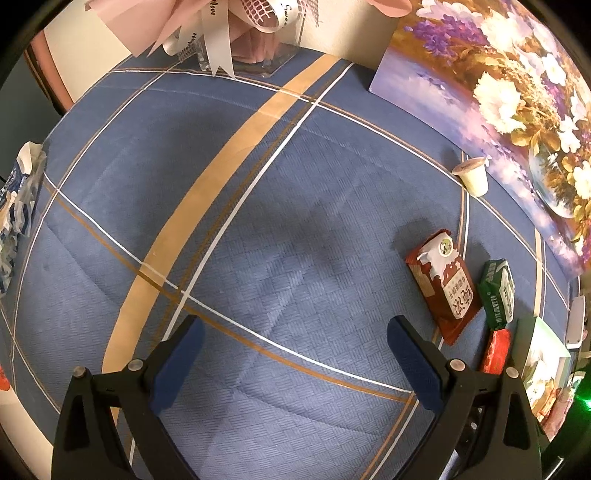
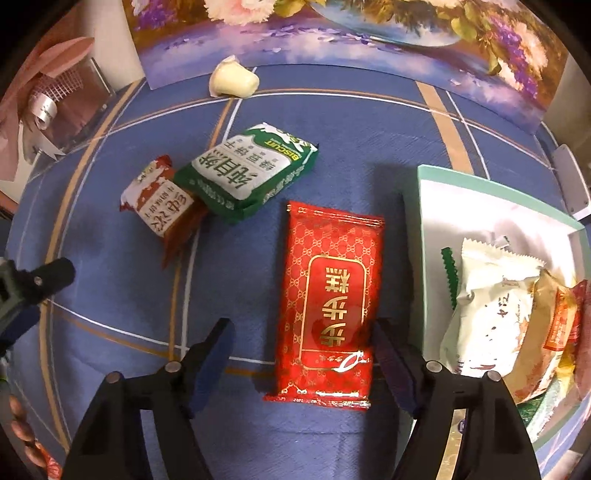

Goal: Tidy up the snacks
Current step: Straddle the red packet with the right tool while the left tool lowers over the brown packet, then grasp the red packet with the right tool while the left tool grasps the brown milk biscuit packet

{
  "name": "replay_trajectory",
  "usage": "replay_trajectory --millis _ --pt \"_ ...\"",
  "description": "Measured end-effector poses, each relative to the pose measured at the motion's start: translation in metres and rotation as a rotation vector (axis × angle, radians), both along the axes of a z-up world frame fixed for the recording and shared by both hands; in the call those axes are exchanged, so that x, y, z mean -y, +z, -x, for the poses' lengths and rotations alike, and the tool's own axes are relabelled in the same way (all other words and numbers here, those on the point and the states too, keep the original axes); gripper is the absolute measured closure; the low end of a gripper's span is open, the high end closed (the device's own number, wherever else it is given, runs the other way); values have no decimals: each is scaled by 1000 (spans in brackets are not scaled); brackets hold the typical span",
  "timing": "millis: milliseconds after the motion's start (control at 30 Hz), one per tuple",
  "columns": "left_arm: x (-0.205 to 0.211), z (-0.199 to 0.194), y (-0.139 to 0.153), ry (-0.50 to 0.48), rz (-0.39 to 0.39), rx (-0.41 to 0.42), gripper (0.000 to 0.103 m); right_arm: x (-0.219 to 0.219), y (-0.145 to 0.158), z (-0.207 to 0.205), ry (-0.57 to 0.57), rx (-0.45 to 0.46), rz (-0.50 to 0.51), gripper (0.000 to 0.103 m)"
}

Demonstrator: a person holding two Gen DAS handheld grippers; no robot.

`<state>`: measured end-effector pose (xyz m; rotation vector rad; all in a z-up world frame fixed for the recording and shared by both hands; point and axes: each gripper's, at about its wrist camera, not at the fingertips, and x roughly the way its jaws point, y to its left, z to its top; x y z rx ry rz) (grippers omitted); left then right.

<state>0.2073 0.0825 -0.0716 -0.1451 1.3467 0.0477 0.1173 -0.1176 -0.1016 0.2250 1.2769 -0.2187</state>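
Step in hand: right gripper (image 2: 303,354) stood over the red packet (image 2: 330,295), jaws apart and straddling its near end; right pad seemed to touch the packet's edge, left pad clear of it. Packet lay flat on the blue cloth (image 2: 332,147), not lifted.
Judged stage: pick of the red packet under way; grip not closed.
Next move: likely centre the jaws across the packet, close on it, lift, carry right into the box (image 2: 480,192) just beside it.
Left gripper (image 1: 291,354): wide, nothing between its pads, hanging over bare cloth, idle.
Count, loose on cloth: three packets — one red, one green biscuit pack (image 2: 251,173), one brown-and-white bar (image 2: 162,206) touching the green pack; plus one small cream cup (image 2: 232,79) on its side near the flower painting (image 2: 332,29).
Count, in box: at least two packets, a white one (image 2: 487,295) and an orange one (image 2: 550,325); more could not be told.
Risk: glossy wrapper might slip from a one-sided pinch.
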Motion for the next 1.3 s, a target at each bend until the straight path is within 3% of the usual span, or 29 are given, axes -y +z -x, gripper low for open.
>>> replay_trajectory --millis 133,433,567,633,1300 --pt "3 0 -3 -7 -6 -5 4 8 3 -8 1 17 -45 24" --pt "17 -1 -13 -31 14 -28 4 4 -5 -8 1 -1 13 26" --pt "22 -2 -12 -31 49 -16 4 -1 -5 -11 -3 4 37 34" --pt "25 -3 -11 -32 65 -8 4 0 -3 -13 -10 12 49 43" --pt "57 -19 -9 -25 131 28 4 25 -3 -32 -2 47 17 51"
